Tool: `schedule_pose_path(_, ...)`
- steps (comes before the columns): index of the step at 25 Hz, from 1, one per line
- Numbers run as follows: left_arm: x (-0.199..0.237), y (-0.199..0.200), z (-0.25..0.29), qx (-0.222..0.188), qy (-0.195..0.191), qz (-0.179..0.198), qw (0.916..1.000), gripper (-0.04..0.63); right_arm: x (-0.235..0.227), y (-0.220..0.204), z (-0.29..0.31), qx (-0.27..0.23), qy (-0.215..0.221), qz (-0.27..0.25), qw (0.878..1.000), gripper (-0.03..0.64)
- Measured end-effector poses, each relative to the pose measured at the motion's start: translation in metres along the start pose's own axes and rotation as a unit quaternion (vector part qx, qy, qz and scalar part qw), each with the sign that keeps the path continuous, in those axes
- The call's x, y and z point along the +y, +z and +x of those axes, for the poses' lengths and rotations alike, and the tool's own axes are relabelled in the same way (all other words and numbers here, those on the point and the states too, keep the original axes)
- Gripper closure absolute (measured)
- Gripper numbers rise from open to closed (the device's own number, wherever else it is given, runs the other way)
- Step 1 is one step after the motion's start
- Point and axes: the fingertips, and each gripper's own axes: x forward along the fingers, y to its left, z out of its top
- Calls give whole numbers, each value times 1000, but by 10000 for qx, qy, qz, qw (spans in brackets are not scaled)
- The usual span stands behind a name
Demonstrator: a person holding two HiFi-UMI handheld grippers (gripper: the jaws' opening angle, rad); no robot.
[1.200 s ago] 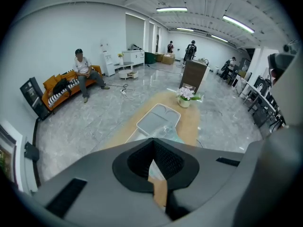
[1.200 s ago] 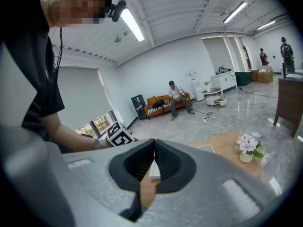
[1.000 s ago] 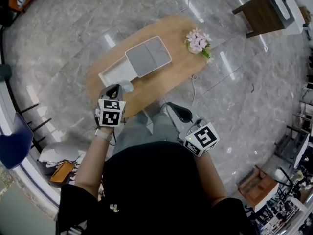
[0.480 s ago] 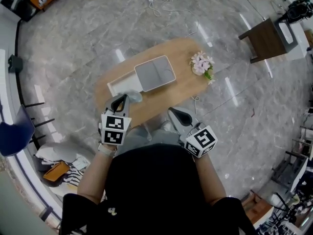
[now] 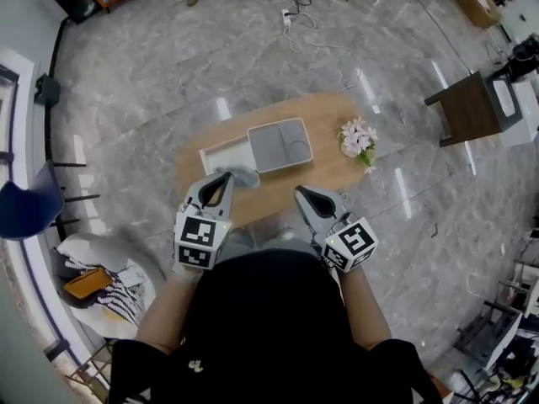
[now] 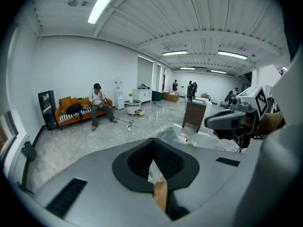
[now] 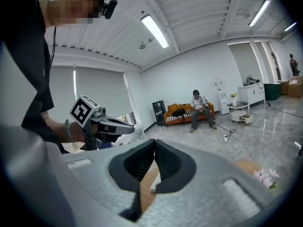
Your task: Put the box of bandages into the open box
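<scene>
An oval wooden table (image 5: 324,112) carries the open box: a white tray (image 5: 221,154) with its grey lid (image 5: 280,144) lying beside it. A pale, crumpled-looking item (image 5: 242,175) lies at the tray's near corner; I cannot tell whether it is the box of bandages. My left gripper (image 5: 221,179) hovers over the table's near edge with its tips next to that item, jaws shut and empty (image 6: 152,141). My right gripper (image 5: 305,196) is held level to the right, just off the near edge, also shut with nothing in it (image 7: 155,143).
A bunch of pink flowers (image 5: 358,139) sits at the table's right end. A dark wooden side table (image 5: 472,108) stands to the right, a blue chair (image 5: 25,213) and bags (image 5: 93,280) to the left. A cable (image 5: 307,23) lies on the marble floor; a person sits on an orange sofa (image 6: 97,105).
The head view has lifted, so the table looks smaller and farther off. Both grippers have come up toward its near edge and stay shut; the left tips remain beside the pale item.
</scene>
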Motion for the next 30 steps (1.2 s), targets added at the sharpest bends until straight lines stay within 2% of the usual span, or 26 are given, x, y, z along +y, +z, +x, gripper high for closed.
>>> schedule_pose_path(8, -1, 38, -46, -947, 253, -5, 9952, 581, 17, 23, 6, -55, 411, -256, 9988, 618)
schedule_pose_path(12, 4, 47, -69, -1497, 305, -393, 9875, 583, 30, 36, 9, -106, 608, -373, 9974, 618)
schedule_pose_path(16, 10, 46, -85, -1651, 344, -333, 9851, 583, 37, 45, 11, -185, 679, -385, 9968, 620)
schedule_pose_path(20, 12, 48, -101, -1967, 360, -387, 9790, 583, 45, 56, 11, -248, 747, -449, 9959, 618)
schedule_pose_path(30, 21, 39, -116, -2178, 419, -652, 9729, 583, 59, 67, 13, -270, 901, -561, 9940, 619)
